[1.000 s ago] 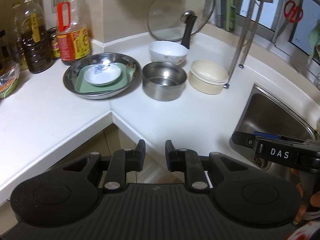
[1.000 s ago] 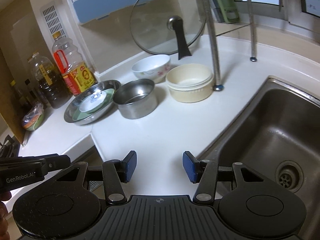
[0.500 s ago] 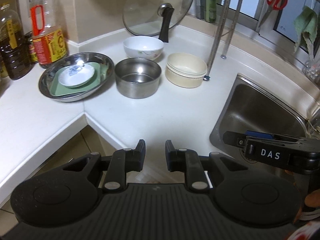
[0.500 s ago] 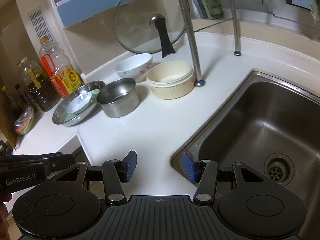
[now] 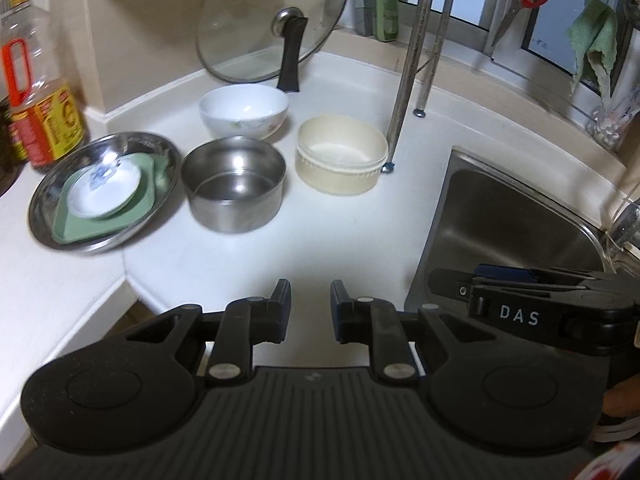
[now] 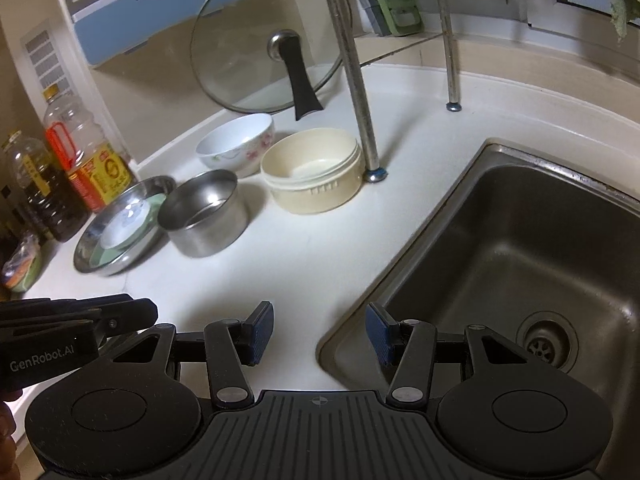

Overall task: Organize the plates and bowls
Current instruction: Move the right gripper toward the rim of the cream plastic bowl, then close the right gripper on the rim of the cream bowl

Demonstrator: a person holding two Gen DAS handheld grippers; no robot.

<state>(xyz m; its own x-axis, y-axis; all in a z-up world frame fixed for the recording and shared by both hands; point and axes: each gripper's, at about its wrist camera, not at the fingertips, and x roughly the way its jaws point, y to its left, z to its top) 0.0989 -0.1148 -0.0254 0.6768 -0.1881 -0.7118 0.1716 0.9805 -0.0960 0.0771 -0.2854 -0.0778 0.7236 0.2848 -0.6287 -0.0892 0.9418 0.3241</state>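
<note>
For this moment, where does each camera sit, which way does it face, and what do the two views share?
Left wrist: on the left hand-held gripper, over the counter edge, facing the steel bowl and sink; its open fingers and the other gripper's side show.
Right wrist: on the right hand-held gripper, facing the cream bowl and sink; open blue-padded fingers show.
Shared: white bowl, steel plate, glass lid.

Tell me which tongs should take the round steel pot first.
Probably left. The left tongs sit open, nearly facing the round steel pot; the right tongs sit open over the sink edge.
</note>
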